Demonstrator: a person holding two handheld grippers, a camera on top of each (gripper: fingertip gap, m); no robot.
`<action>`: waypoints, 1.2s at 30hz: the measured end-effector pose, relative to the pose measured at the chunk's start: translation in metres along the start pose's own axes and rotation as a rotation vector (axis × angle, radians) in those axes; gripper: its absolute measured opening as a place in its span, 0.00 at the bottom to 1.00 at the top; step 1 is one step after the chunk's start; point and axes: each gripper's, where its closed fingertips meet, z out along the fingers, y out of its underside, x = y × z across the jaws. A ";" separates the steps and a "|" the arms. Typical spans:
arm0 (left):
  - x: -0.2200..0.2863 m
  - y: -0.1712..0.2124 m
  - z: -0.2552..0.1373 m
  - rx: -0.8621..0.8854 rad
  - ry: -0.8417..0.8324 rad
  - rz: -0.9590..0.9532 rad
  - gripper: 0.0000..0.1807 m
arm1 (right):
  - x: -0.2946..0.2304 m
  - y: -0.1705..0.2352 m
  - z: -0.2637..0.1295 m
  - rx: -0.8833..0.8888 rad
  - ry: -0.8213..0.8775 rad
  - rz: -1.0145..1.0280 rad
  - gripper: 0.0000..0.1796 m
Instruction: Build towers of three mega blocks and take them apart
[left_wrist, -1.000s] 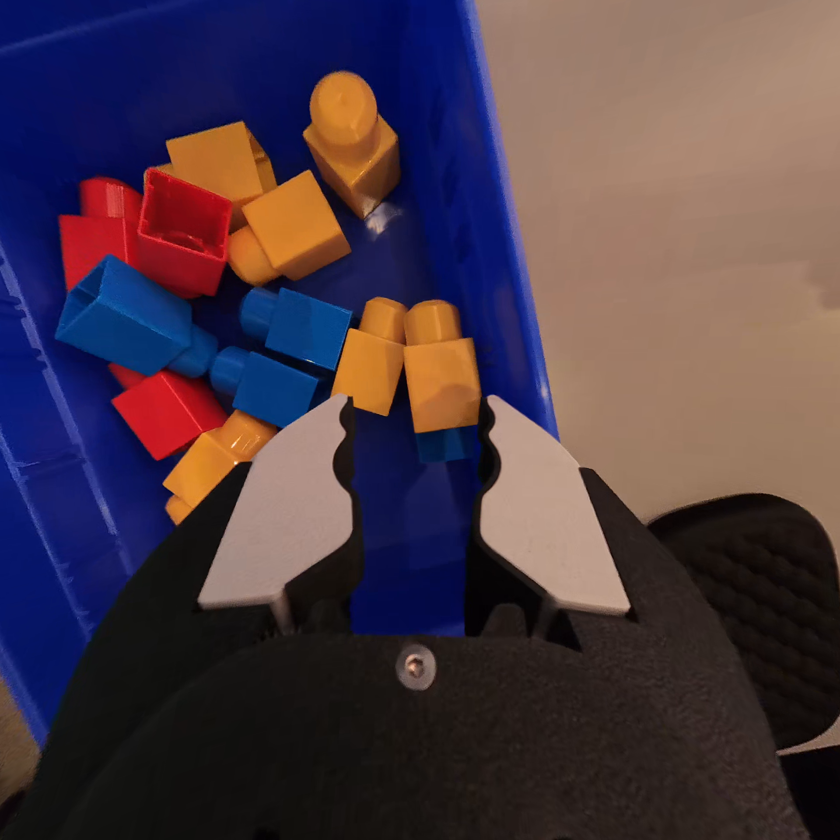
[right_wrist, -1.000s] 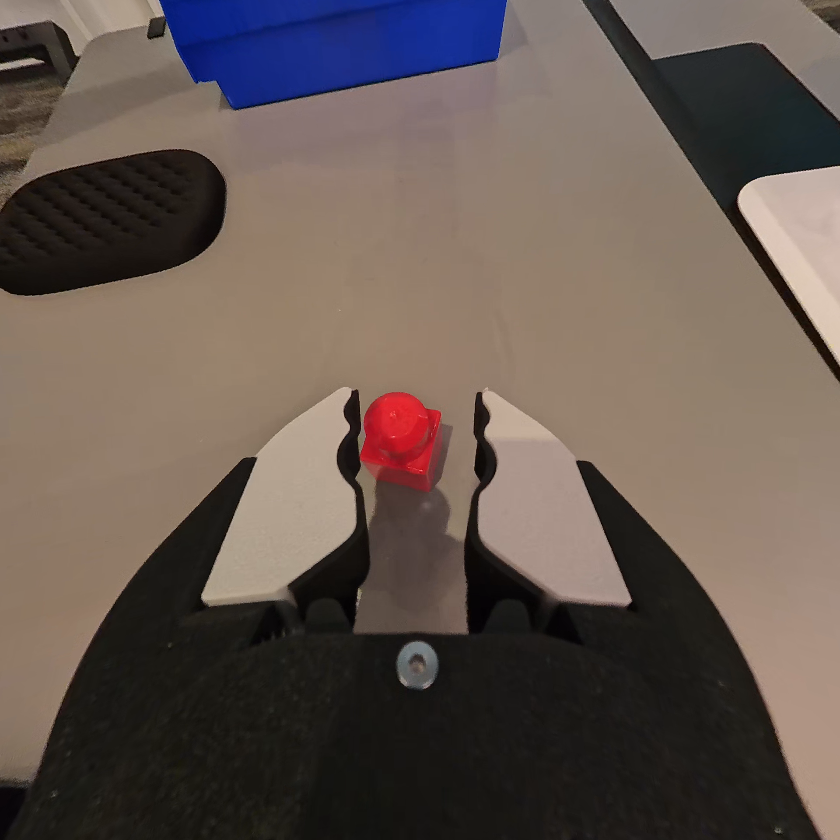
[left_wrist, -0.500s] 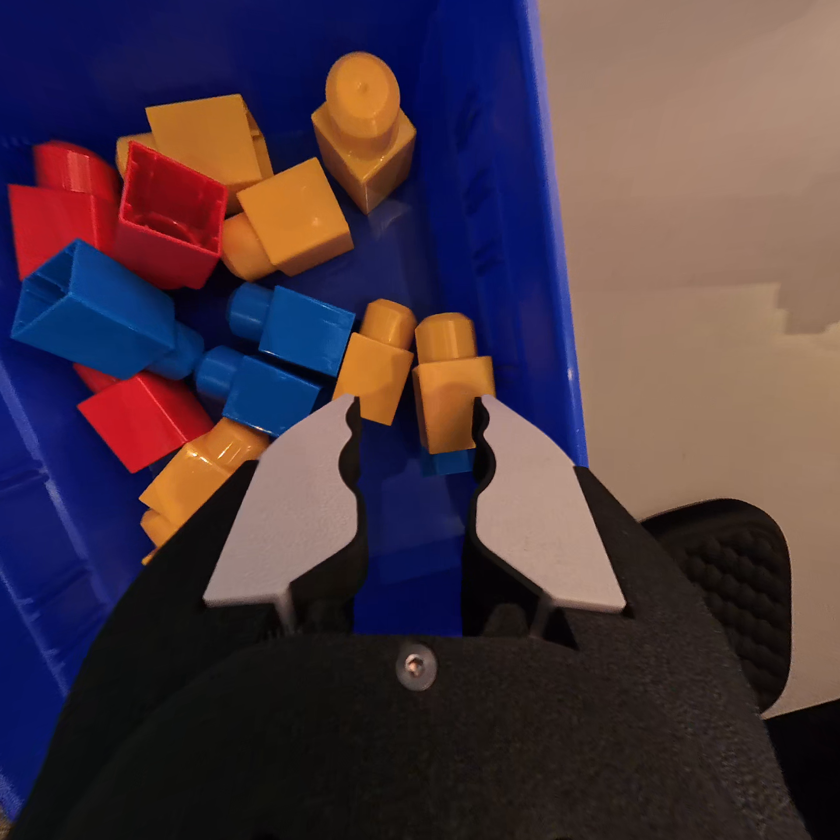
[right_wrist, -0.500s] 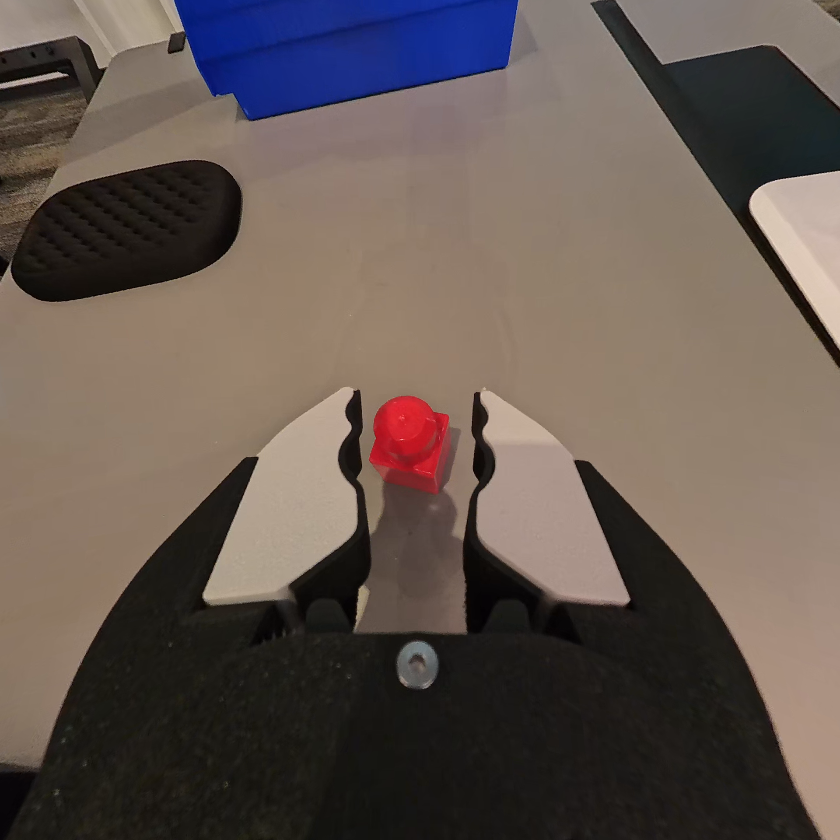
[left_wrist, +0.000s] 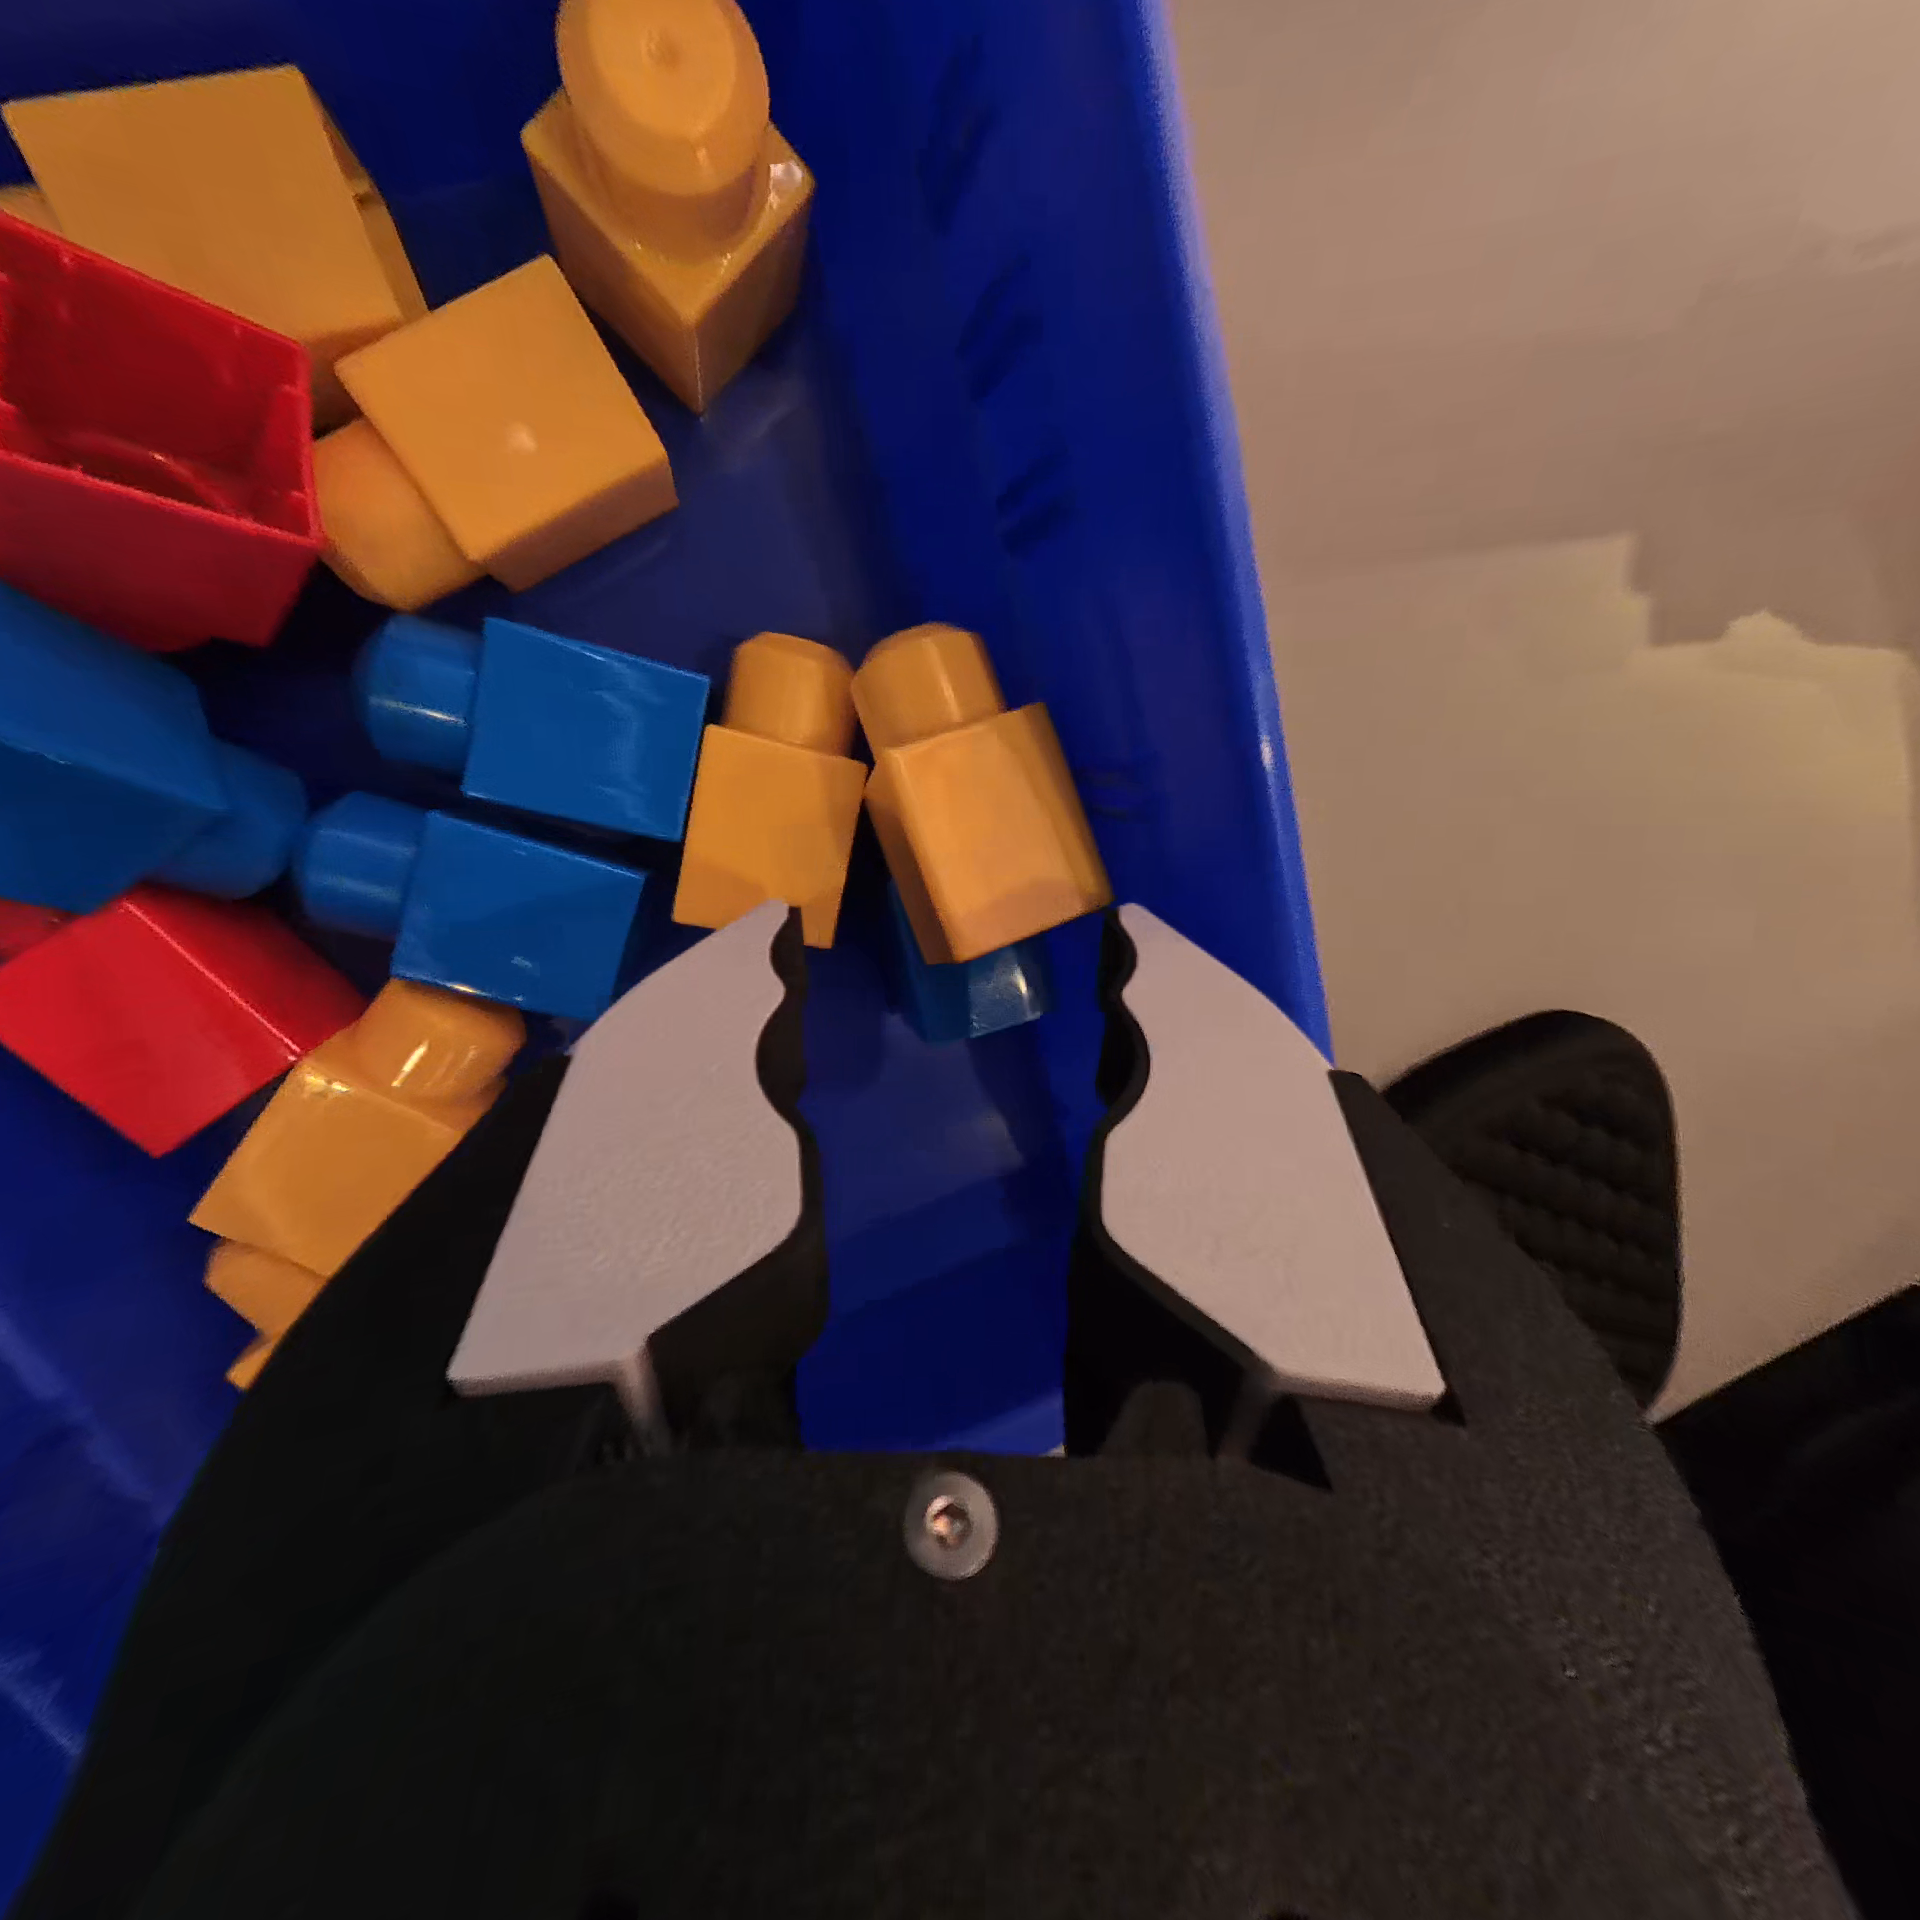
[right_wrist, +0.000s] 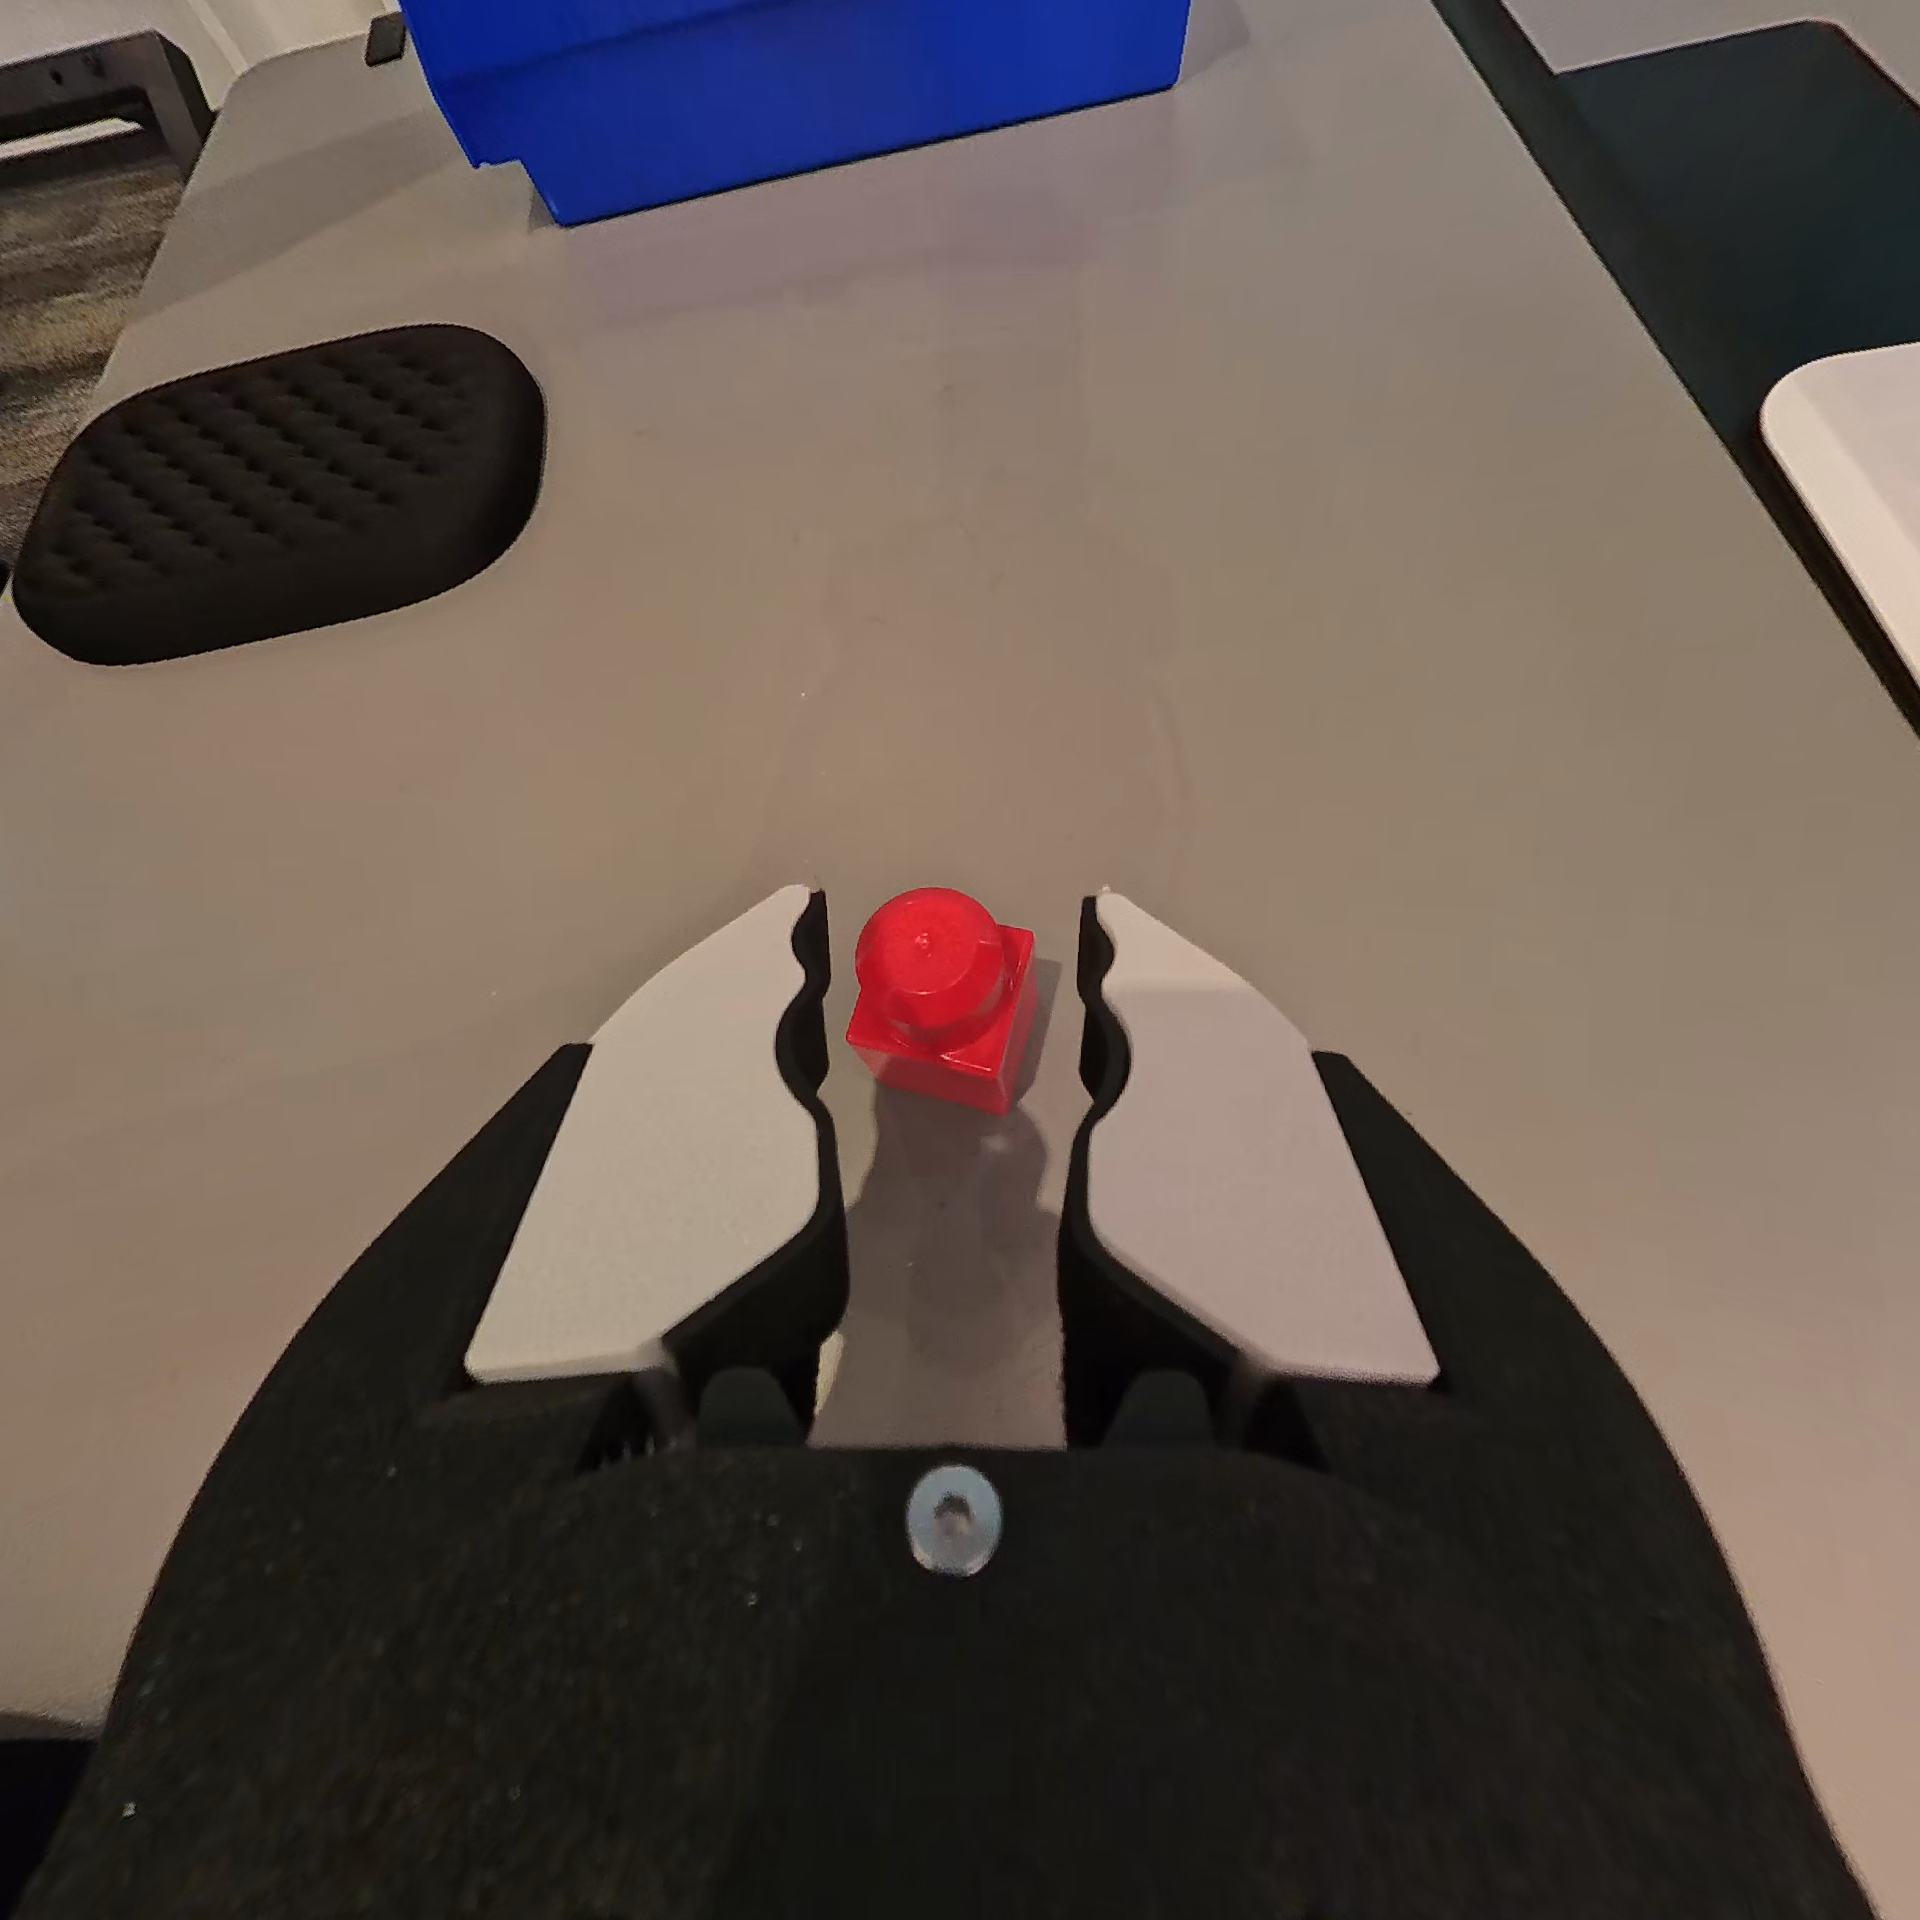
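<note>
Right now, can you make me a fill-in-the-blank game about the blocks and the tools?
1. The lone block standing on the table is coloured ____.
2. The other blocks lie inside a ____ bin.
3. The left tool points at a block coloured ____.
4. Both the left tool and the right tool are ____, gripping nothing.

Missing words: red; blue; yellow; open

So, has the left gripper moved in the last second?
Yes. The left gripper went forward, deeper into the blue bin, toward the yellow block; its fingers are open.
</note>
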 end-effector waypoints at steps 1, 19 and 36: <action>-0.001 -0.001 0.002 -0.008 -0.011 0.014 0.31 | 0.000 0.000 0.000 -0.001 0.000 0.002 0.25; -0.023 -0.009 0.008 0.112 -0.072 0.040 0.02 | 0.002 0.006 0.002 -0.028 -0.011 0.012 0.23; -0.019 -0.006 -0.046 0.354 -0.035 0.090 0.01 | 0.003 0.008 0.003 -0.037 -0.010 0.013 0.23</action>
